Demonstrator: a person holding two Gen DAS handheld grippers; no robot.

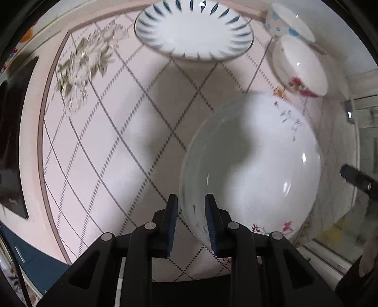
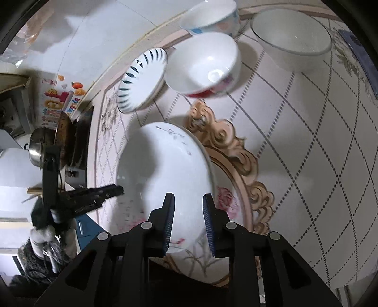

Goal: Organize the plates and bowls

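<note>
A large white bowl with small flower prints (image 1: pixel 255 163) sits on the tiled table; it also shows in the right wrist view (image 2: pixel 165 170). My left gripper (image 1: pixel 191 200) is open, its fingers straddling the bowl's near rim. My right gripper (image 2: pixel 188 200) is open just above the same bowl's near side. A blue-striped plate (image 1: pixel 193 30) lies at the back, also in the right wrist view (image 2: pixel 141 80). A red-flowered bowl (image 1: pixel 300 66) (image 2: pixel 203 63) and a blue-dotted bowl (image 1: pixel 288 21) (image 2: pixel 210 16) stand beyond. A grey-rimmed bowl (image 2: pixel 290 35) sits far right.
The pink table (image 1: pixel 106 141) has a diamond pattern and a gold ornamental medallion (image 2: pixel 236 151). A stove with a pot (image 2: pixel 40 146) stands off the table's left edge. The left gripper's body (image 2: pixel 78 200) reaches in from the left.
</note>
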